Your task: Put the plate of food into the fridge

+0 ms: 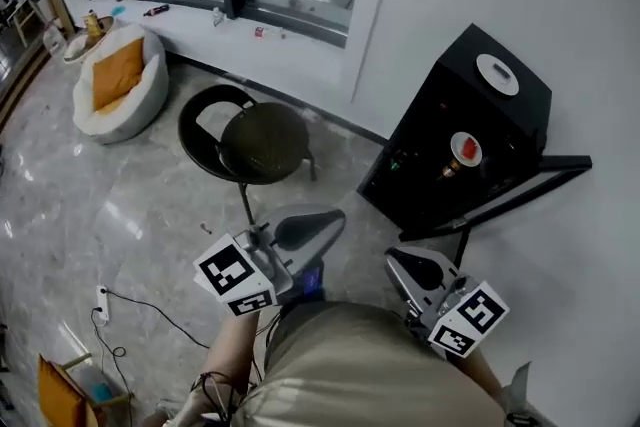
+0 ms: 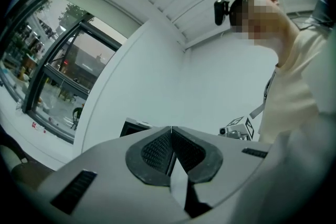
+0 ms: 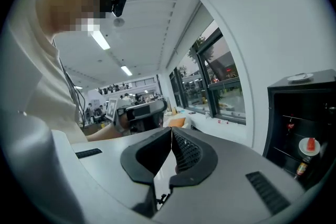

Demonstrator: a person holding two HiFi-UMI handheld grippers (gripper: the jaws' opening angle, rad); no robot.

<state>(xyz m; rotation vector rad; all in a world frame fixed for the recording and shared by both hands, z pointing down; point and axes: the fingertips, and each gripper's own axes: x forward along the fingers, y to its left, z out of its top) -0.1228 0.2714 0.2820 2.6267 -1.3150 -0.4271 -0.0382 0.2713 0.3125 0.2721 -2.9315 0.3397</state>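
Several things stand on the pale stone floor (image 1: pixel 60 215) in the head view. Toward its far left edge, below the window sill, is a white padded seat (image 1: pixel 115 85) with an orange cushion (image 1: pixel 117 72). Next to it, nearer the middle, comes a round dark chair (image 1: pixel 255 143), and near the person's feet a white power strip (image 1: pixel 101 304) lies with its cable trailing off. The left gripper (image 1: pixel 318 223) is held low in front of the person's body. In the left gripper view its jaws are pressed together with nothing between the pads. The right gripper (image 1: pixel 405 263) sits just beside it at much the same height, and the right gripper view shows its jaws likewise pressed together and empty. Both grippers are well apart from the black fridge (image 1: pixel 440 180), which stands against the white wall at the floor's right edge. Its door (image 1: pixel 500 202) is swung open toward the person and is seen edge-on. A white plate (image 1: pixel 497 73) lies flat on the fridge's top; what it carries is too small to make out. Inside the open fridge, a second white dish with something red on it (image 1: pixel 465 149) rests on a shelf. A small bottle (image 1: pixel 449 170) stands just below and beside it. The right gripper view shows the same layout, with the plate on the top and the red-topped dish behind the open front. Which of the two is the plate of food cannot be told.
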